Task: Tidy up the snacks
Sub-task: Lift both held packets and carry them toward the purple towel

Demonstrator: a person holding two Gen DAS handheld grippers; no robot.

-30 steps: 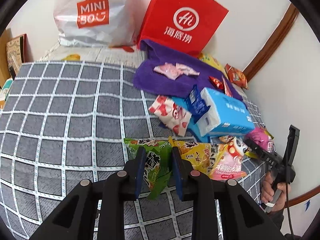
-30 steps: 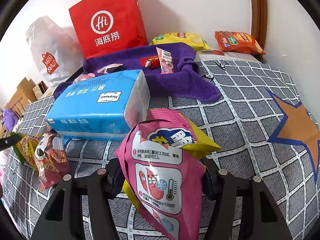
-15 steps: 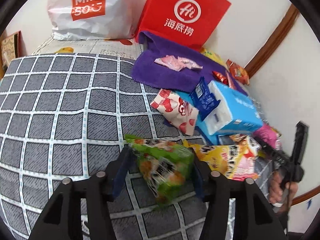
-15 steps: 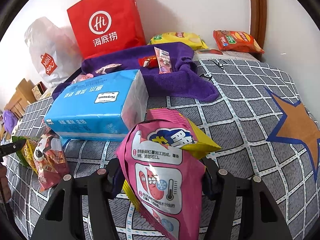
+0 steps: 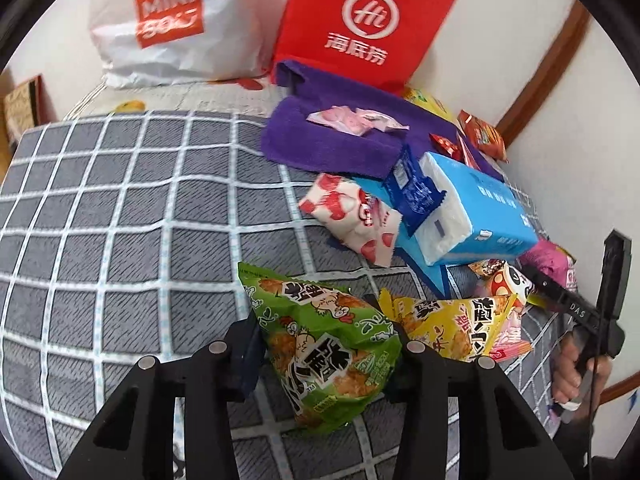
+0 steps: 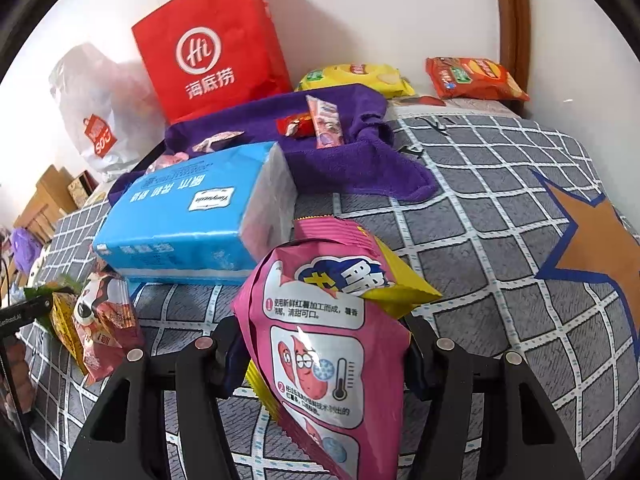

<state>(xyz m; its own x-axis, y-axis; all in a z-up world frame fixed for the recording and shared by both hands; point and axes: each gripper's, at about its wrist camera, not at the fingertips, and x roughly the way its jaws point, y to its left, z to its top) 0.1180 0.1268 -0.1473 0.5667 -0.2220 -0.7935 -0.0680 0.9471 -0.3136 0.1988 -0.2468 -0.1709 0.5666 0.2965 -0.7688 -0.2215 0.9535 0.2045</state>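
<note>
My left gripper (image 5: pixel 324 354) is shut on a green snack bag (image 5: pixel 324 344) and holds it just above the grey checked bedspread (image 5: pixel 120 220). A yellow snack bag (image 5: pixel 452 324) lies right beside it. My right gripper (image 6: pixel 320 354) is shut on a pink snack bag (image 6: pixel 320 340) with a yellow bag (image 6: pixel 396 284) behind it. The right gripper also shows at the right edge of the left wrist view (image 5: pixel 576 312). A panda-print red bag (image 6: pixel 100 320) lies at the left of the right wrist view.
A blue tissue pack (image 5: pixel 472 212) (image 6: pixel 192 216) lies mid-bed. A purple towel (image 5: pixel 340 136) (image 6: pixel 352 152) holds small pink and red packets. A red paper bag (image 5: pixel 364 24) and a white plastic bag (image 5: pixel 168 28) stand against the wall. Yellow and orange chip bags (image 6: pixel 472 78) lie far back.
My left gripper closed on the green snack bag and lifted it; the bag now stands up between the fingers. My right gripper has kept hold of the pink bag, barely moving.
</note>
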